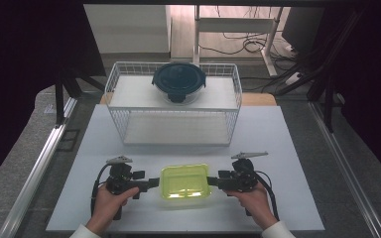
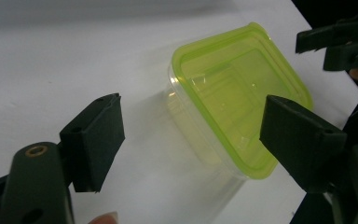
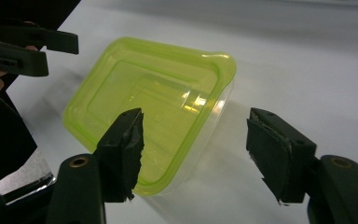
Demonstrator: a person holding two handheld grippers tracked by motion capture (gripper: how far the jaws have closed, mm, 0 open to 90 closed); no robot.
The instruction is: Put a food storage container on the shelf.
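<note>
In the high view, a white table (image 1: 129, 148) is seen from above. A clear container with a lime-green lid (image 1: 185, 181) sits near its front edge, between two hand-held grippers. The left gripper (image 1: 154, 183) is just beside the container's left end and the right gripper (image 1: 212, 180) just beside its right end; whether they touch it cannot be told. Farther back stands a white wire basket (image 1: 173, 101), with a round dark-lidded glass bowl (image 1: 178, 82) resting on its top shelf.

In the left gripper view, the black fingers (image 2: 95, 140) are spread wide, nothing between them (the green-lidded container (image 2: 237, 100) lies just ahead).

In the right gripper view, the fingers (image 3: 279, 156) are likewise wide apart, the container (image 3: 154, 102) lying close in front of them on the table.
</note>
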